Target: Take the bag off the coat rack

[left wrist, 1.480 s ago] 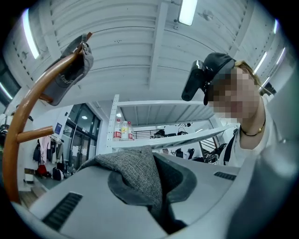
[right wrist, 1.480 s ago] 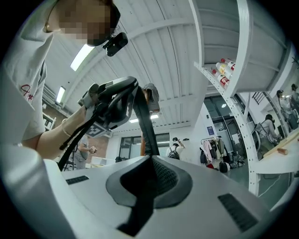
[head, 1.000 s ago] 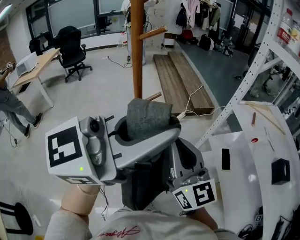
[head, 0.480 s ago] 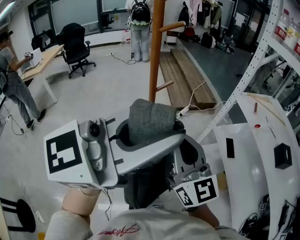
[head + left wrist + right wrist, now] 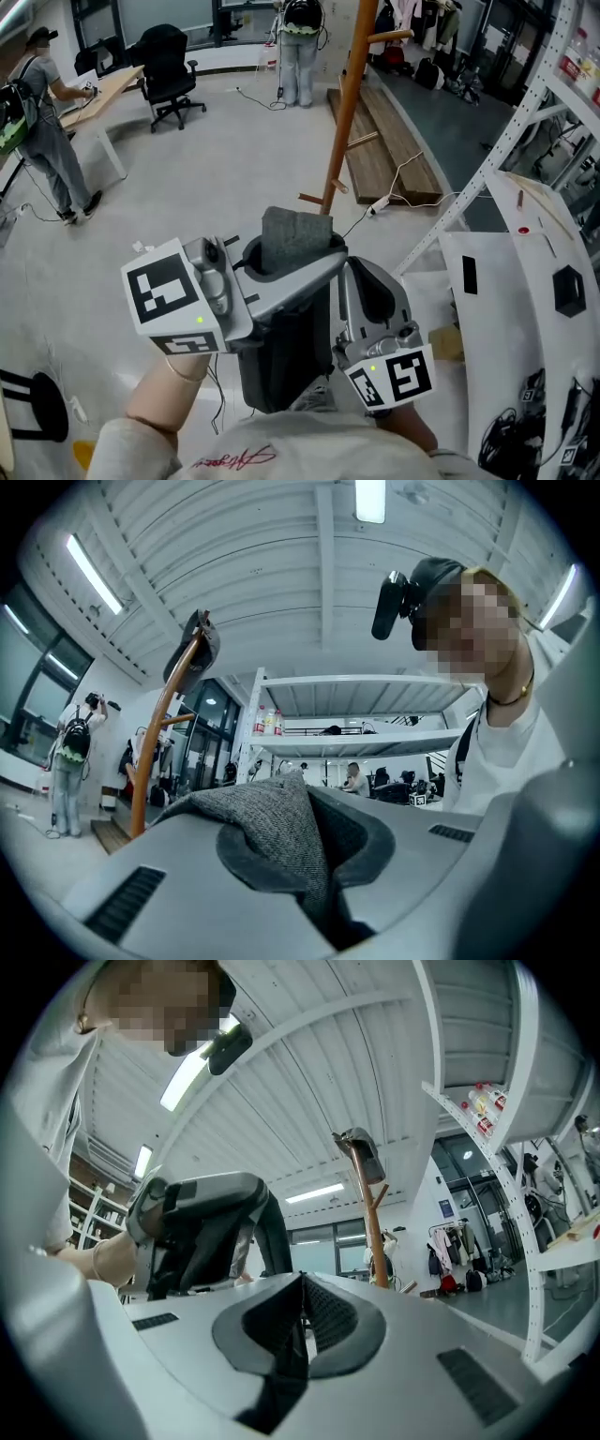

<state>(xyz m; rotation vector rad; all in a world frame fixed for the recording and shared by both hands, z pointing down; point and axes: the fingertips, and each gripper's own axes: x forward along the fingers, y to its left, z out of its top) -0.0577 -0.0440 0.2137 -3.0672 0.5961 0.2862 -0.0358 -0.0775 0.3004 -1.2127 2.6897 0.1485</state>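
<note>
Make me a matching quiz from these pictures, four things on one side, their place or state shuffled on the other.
1 grey bag
2 coat rack
3 office chair
4 right claw

A shut, empty
B black, beside the desk
C clamped in the left claw
D wooden pole standing on the floor

Pairs: 1-C, 2-D, 3-B, 4-A
</note>
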